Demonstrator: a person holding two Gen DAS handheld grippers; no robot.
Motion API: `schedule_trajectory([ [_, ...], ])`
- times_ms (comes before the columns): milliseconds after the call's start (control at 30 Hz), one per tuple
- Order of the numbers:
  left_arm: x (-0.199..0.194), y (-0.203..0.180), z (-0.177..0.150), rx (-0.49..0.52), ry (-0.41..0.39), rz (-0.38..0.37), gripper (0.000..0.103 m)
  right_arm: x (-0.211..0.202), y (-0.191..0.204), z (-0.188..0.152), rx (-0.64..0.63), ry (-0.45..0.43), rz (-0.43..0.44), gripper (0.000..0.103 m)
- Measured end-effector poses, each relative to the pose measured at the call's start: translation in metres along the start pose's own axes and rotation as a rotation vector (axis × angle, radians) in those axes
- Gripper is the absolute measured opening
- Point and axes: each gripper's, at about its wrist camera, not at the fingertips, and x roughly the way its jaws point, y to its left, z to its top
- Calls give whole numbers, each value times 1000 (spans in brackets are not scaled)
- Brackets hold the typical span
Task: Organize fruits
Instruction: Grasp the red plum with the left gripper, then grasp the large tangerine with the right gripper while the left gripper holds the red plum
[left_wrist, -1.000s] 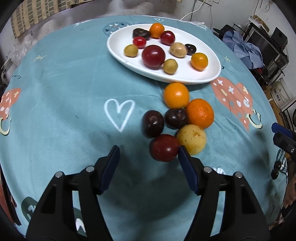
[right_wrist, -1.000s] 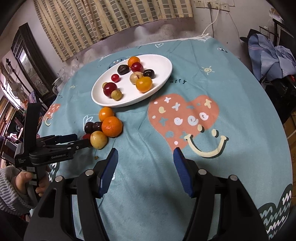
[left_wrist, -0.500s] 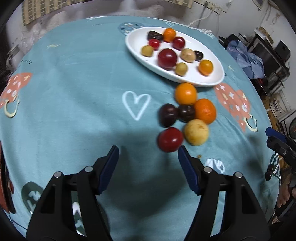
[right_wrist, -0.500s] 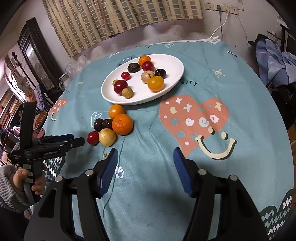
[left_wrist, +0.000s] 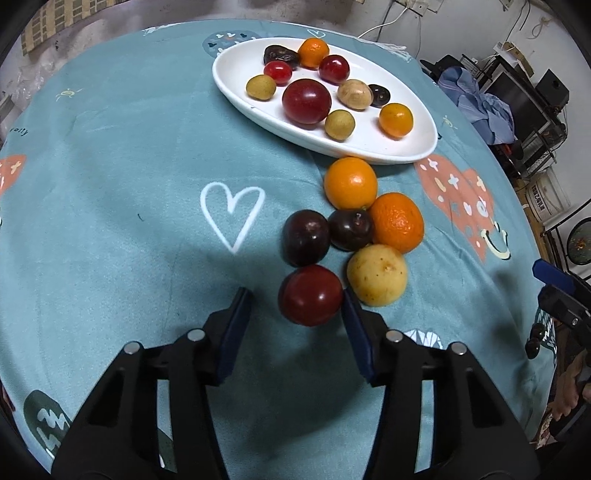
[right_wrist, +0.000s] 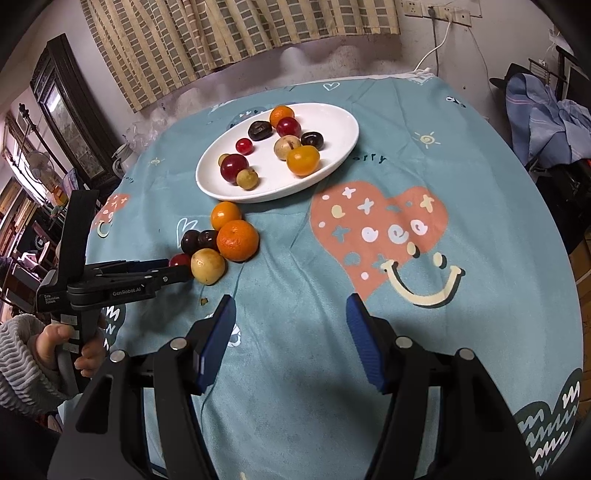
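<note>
A white oval plate (left_wrist: 417, 147) (right_wrist: 343, 147) holds several small fruits. On the teal cloth in front of it lie two oranges (left_wrist: 351, 182) (left_wrist: 397, 221), two dark plums (left_wrist: 306, 237) (left_wrist: 350, 229), a yellow fruit (left_wrist: 376, 275) (right_wrist: 207, 266) and a red plum (left_wrist: 310, 294) (right_wrist: 180, 260). My left gripper (left_wrist: 295, 308) (right_wrist: 177, 271) is open with the red plum between its fingertips, the right finger close to it. My right gripper (right_wrist: 290, 314) is open and empty over bare cloth, nearer than the fruit pile.
The round table is covered with a teal cloth printed with a white heart (left_wrist: 232, 214) and a pink heart (right_wrist: 376, 229). Blue clothing (right_wrist: 546, 118) lies on furniture past the right edge. A small crumb (right_wrist: 203, 301) lies near the pile.
My left gripper has moved forward to the pile, and the red plum now sits between its open fingers. The right gripper has drifted slightly with its jaws unchanged.
</note>
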Motion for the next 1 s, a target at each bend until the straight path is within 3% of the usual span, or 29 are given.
schedule_trajectory([
  [100,0,-1,-1,-5,-1,-56,32,3,4,0,-20,13,5,62],
  [400,-13,-2,-3,-7,-34,-26,31,10,18,5,-75,21,19,62],
  [533,-31,11,-10,-1,-54,13,31,37,33,23,-126,65,42,62],
  [700,-41,26,-20,-38,-60,42,31,81,37,53,-68,128,65,62],
  [1000,-39,35,-25,-69,-51,51,31,123,43,71,-87,193,33,62],
])
